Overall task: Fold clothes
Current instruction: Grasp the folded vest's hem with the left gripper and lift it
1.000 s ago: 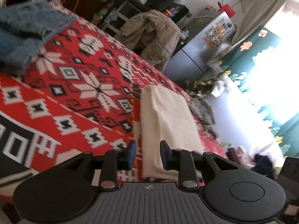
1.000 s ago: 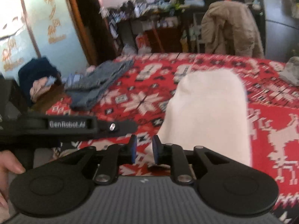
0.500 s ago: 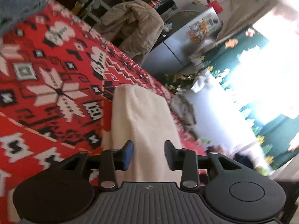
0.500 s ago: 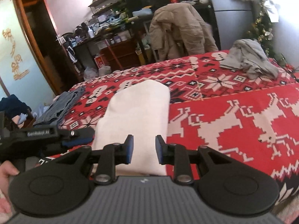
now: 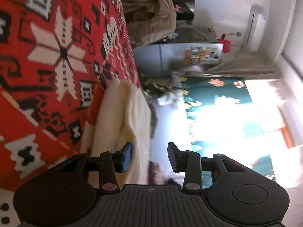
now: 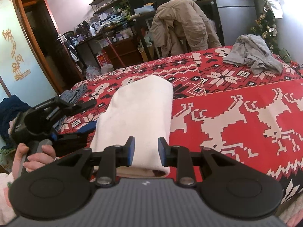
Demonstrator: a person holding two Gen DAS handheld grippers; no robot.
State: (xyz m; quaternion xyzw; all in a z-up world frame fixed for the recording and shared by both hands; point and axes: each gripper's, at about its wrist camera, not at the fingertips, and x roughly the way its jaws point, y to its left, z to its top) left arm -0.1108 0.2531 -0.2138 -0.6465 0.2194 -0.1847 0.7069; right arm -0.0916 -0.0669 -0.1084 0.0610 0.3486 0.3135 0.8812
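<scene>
Where any writing is looked for, only gold characters on a frosted door panel [image 6: 16,56] at the far left are found, and they cannot be read. A folded cream cloth [image 6: 138,117] is laid on a red blanket [image 6: 236,113] patterned with white reindeer and snowflakes. The right claw [image 6: 145,151] is held over the cloth's near end, jaws apart and not pressing. The left claw [image 5: 149,156] is seen open, the cloth's edge beside one finger. A grey garment [image 6: 251,54] lies far right; a beige jacket [image 6: 181,24] hangs behind.
</scene>
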